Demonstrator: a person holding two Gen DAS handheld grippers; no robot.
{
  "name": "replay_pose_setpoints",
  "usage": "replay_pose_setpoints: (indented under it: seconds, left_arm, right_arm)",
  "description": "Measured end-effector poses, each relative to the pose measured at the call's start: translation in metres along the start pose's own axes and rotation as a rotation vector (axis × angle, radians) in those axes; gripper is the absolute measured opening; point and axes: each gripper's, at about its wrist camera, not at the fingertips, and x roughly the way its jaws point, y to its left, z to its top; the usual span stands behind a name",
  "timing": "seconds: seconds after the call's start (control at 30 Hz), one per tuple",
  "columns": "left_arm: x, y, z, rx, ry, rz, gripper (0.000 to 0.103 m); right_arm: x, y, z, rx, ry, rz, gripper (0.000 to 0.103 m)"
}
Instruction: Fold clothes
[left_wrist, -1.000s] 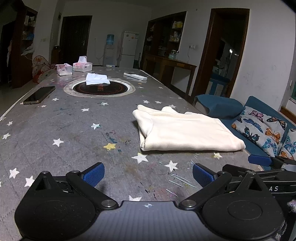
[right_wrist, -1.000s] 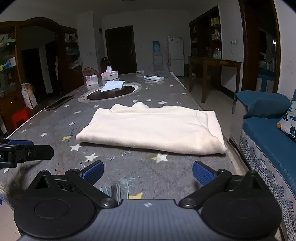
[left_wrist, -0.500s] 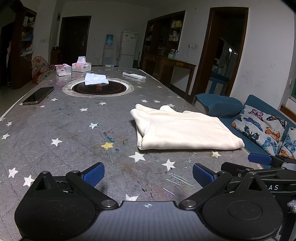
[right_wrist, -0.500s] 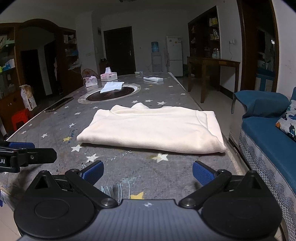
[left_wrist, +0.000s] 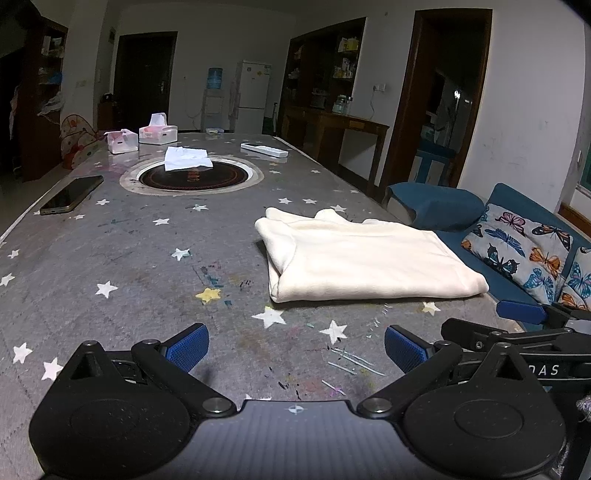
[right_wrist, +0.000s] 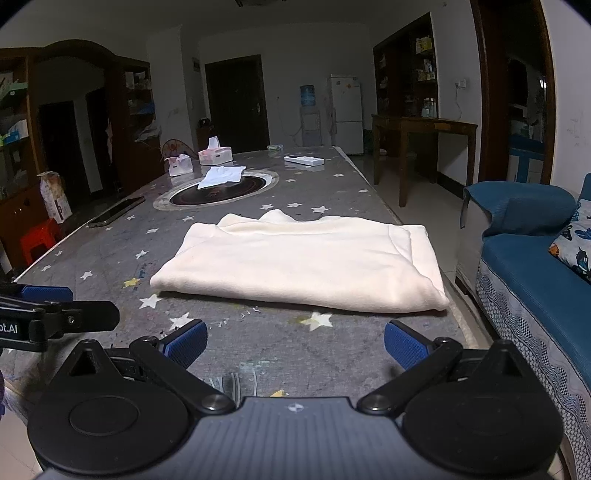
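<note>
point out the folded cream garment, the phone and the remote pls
folded cream garment (right_wrist: 295, 266), right wrist view, middle of top layer
phone (left_wrist: 72, 194), left wrist view, centre of screen
remote (left_wrist: 263, 149), left wrist view, middle of body

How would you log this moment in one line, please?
left gripper open, empty | right gripper open, empty | cream garment folded on table

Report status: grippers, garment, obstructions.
Left gripper open, empty. Right gripper open, empty. Cream garment folded flat on table, untouched. Nothing between grippers and garment.
</note>
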Motion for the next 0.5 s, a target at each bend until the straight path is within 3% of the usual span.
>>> replay_pose_setpoints:
  seconds: [0.5]
  left_arm:
    - [0.0098, -0.0009, 0.0080, 0.009, 0.005, 0.002, 0.103]
  right_arm:
    - [0.0068, 0.0001, 0.0034, 0.011, 0.015, 0.019, 0.103]
